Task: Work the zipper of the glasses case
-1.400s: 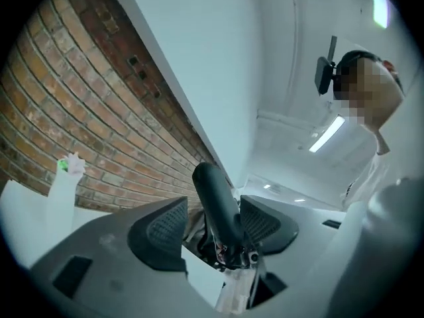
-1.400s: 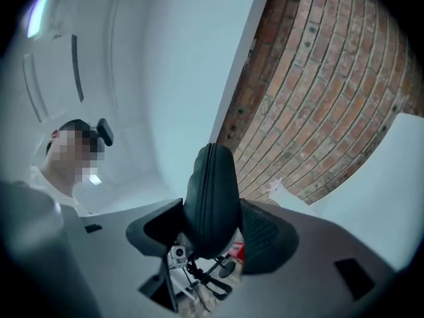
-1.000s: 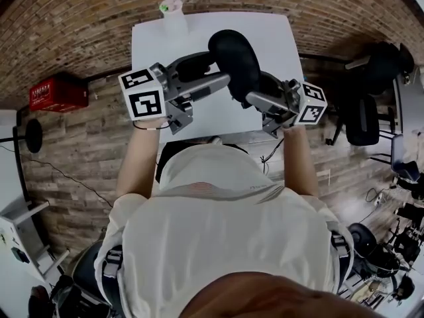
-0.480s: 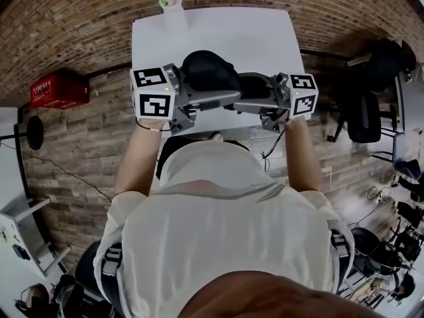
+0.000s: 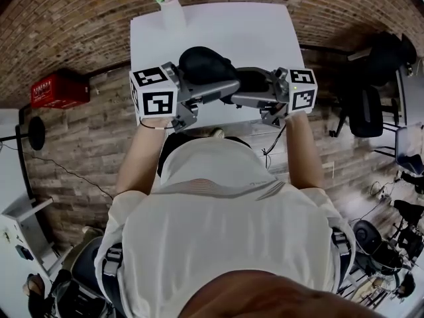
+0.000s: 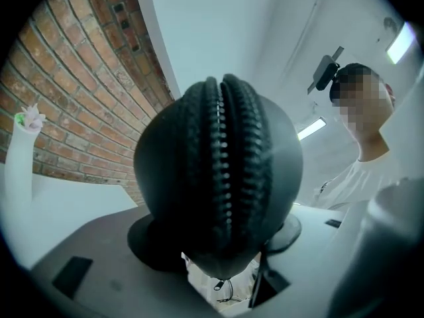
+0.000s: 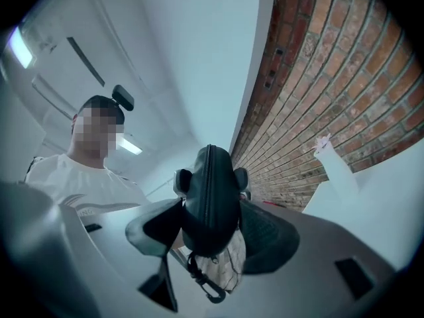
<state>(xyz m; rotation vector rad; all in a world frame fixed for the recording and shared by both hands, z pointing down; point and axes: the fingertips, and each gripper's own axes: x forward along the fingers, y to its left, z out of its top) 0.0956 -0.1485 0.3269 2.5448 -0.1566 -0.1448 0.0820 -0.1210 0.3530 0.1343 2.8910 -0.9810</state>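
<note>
Bracing the glasses case [image 5: 202, 61]: right tool [image 7: 211, 234] clamped half-open on it, left tool [image 6: 218, 237] closing wide around it; next, pinch the zipper pull [image 7: 202, 280].

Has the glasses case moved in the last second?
Yes. In the head view the glasses case has shifted left, toward the near edge of the white table.

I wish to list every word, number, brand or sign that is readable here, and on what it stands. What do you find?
No text is readable.
Red rectangular box: pale marks, too blurred to read.
White marker cubes, left and right: black square patterns only, no letters.
White shirt: grey printed graphic, not legible.
</note>
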